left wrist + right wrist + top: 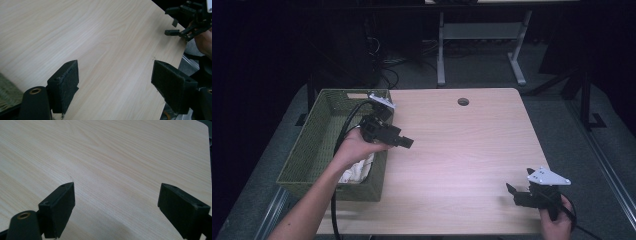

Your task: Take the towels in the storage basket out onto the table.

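Now the left gripper [404, 142] hovers with jaws wide apart and empty just right of the green basket [314, 150], which holds a white cloth [358, 170]. Near right, the right gripper [514, 191] gapes empty over the table [462, 150].

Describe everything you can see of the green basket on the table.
The basket is olive green, rectangular and woven-looking, with a slot handle in its far wall. It sits upright at the left edge of the table, overhanging slightly. White cloth lies inside at the near right. The left gripper is held above its right rim, jaws open, not visibly touching it.
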